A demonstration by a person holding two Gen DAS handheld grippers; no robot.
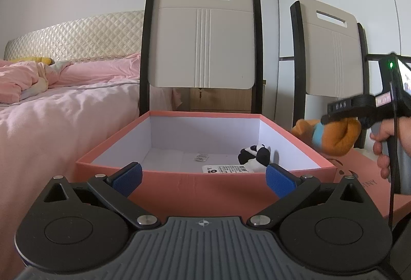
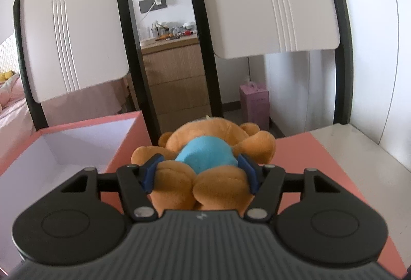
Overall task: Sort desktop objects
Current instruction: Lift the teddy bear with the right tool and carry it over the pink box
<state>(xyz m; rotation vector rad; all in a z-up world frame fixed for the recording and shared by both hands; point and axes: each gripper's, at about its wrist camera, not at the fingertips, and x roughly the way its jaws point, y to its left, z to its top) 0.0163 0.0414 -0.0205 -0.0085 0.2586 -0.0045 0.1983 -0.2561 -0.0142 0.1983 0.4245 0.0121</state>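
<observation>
**A:** Pink box (image 1: 205, 185) sits left with the left gripper (image 1: 203, 177) spread wide and empty in front of it, a small panda toy (image 1: 254, 155) already inside. What's on the right?

**B:** Right gripper (image 2: 200, 174) is clamped on the plush bear (image 2: 205, 151), just beside the box. Looks light and squishy, so I'd say the low body grip suits it.
</observation>
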